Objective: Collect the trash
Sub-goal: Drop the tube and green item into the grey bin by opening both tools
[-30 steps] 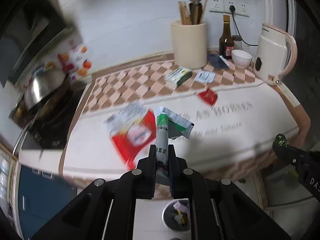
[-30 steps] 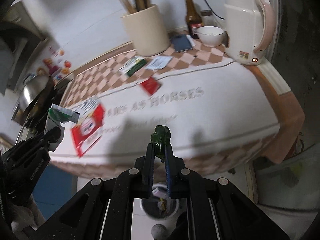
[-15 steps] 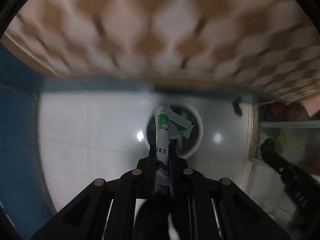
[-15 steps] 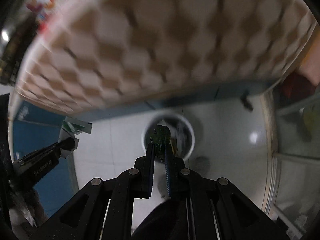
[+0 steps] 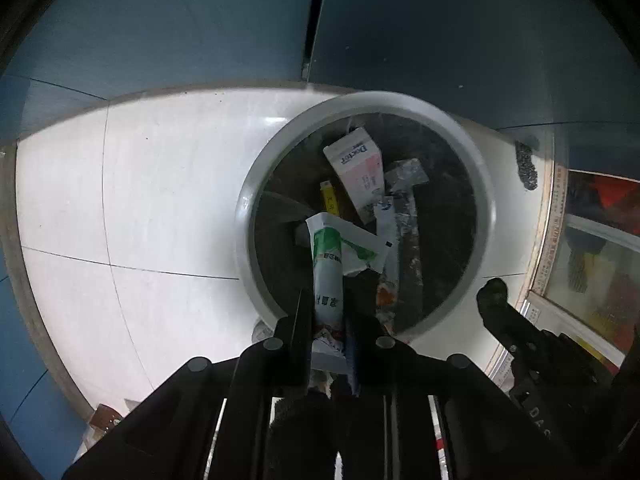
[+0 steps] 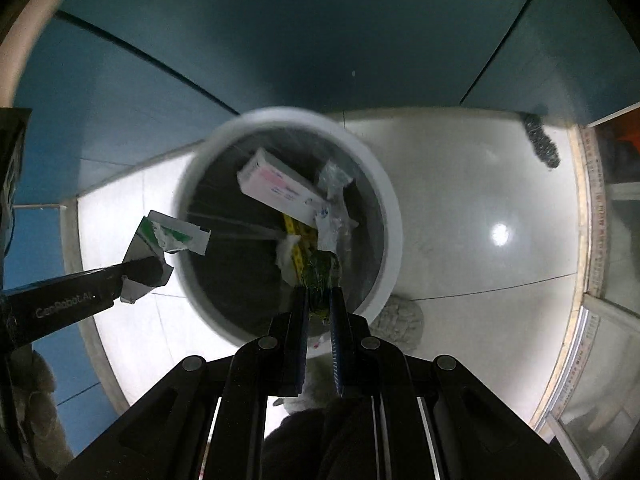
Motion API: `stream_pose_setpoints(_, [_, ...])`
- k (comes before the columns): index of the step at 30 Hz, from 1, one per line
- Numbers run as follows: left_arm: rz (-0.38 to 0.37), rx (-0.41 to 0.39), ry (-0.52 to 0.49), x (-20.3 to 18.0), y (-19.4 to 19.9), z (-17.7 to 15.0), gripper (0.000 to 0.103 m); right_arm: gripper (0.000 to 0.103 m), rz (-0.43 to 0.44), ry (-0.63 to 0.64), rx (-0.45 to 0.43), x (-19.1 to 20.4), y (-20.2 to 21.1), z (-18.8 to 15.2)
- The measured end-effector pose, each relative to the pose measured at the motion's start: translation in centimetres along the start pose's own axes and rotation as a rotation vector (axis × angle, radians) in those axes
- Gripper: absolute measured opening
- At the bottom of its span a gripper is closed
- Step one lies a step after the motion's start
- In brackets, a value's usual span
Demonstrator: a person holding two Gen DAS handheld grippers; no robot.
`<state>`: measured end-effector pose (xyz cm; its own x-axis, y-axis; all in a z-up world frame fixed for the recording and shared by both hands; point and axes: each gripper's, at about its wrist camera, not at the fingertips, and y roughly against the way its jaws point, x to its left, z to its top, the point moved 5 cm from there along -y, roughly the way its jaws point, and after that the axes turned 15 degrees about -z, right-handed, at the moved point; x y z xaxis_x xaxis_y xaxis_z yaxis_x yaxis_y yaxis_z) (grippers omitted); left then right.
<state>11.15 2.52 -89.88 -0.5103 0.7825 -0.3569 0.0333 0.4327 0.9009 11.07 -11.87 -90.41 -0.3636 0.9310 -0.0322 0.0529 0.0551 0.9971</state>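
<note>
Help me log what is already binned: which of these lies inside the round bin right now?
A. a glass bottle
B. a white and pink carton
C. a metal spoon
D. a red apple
B: a white and pink carton leans inside the round bin, among wrappers and a yellow strip; no bottle, spoon or apple shows there.

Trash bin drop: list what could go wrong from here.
1. The left claw is opening on the green-and-white wrapper. In the right wrist view that wrapper hangs at the bin rim, partly outside it, so it may land on the floor.
2. The right claw pinches a crumpled green wrapper near the rim's close edge; light foil could cling to a pad or drift out.
</note>
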Motion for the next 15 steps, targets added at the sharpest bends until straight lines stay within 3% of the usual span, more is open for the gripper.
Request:
stream_pose_setpoints(2, [-0.007,-0.005,0.016,0.6,-0.4,-0.3,0.016,0.011,0.013,0.004,0.023,0.1,-1.7,0.1])
stream_pose_setpoints(5, [0.007,-0.009,0.033,1.3,-0.3,-0.7,0.044,0.014,0.016,0.011,0.066,0.1,-3.6,-0.1])
stream_pose_setpoints(7, [0.03,-0.032,0.023,1.7,0.4,-0.9,0.074,0.036,0.009,0.012,0.077,0.1,-4.0,-0.3])
stream_pose_setpoints(8, [0.049,-0.052,0.015,1.7,1.0,-1.1,0.078,0.043,0.004,0.011,0.078,0.0,-4.0,-0.4])
stream_pose_setpoints(10, [0.068,-0.068,0.012,2.2,1.9,-1.1,0.097,0.064,-0.001,0.009,0.075,-0.2,-3.3,-0.5])
stream_pose_setpoints(11, [0.085,-0.076,0.008,2.3,2.5,-1.4,0.102,0.069,-0.008,0.013,0.073,-0.2,-2.9,-0.6])
stream_pose_setpoints(13, [0.127,-0.092,-0.008,2.5,3.4,-1.6,0.103,0.101,-0.015,0.026,0.071,-0.2,-2.0,-0.7])
stream_pose_setpoints(15, [0.162,-0.119,-0.031,2.4,4.8,-2.0,0.103,0.103,-0.034,0.032,0.056,-0.2,-0.9,-0.8])
